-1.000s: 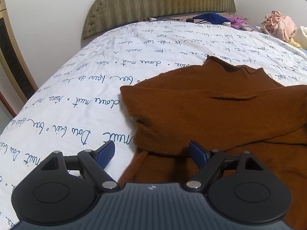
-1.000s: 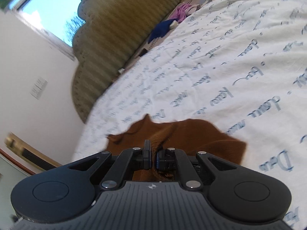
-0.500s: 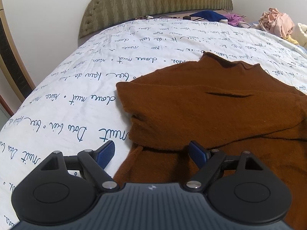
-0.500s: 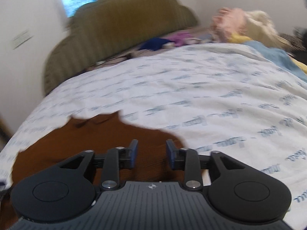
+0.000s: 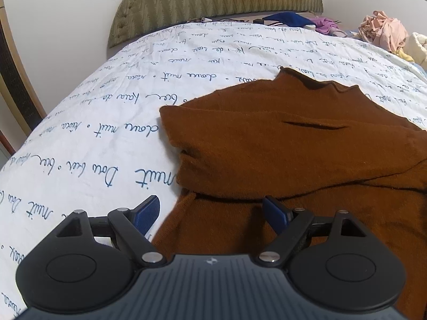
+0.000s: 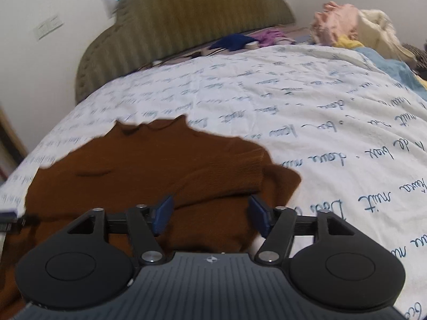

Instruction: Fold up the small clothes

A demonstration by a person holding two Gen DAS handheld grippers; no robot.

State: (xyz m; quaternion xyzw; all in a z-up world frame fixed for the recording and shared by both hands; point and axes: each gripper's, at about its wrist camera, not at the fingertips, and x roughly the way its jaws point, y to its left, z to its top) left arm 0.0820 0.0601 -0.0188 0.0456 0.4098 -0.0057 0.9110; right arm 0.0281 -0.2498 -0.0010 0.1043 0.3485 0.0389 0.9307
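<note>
A rust-brown knit sweater [image 5: 280, 144] lies flat on the white bedspread [image 5: 106, 122] with blue script, its sleeves folded in over the body. My left gripper [image 5: 210, 212] is open and empty, low over the sweater's near left edge, with one blue pad over the bedspread. In the right wrist view the sweater [image 6: 138, 165] fills the lower left. My right gripper [image 6: 210, 213] is open and empty, just above the folded right sleeve [image 6: 226, 176].
An olive padded headboard [image 5: 213, 2] stands at the far end. Blue and purple clothes [image 5: 293, 20] lie by it. A pile of pink and cream clothes [image 5: 384, 33] sits at the far right, also in the right wrist view [image 6: 344, 24]. A wooden frame [image 5: 13, 80] stands at the left.
My right gripper has opened and let go of the sweater, which now lies flat on the bed. It has levelled out above the folded sleeve. My left gripper has barely moved.
</note>
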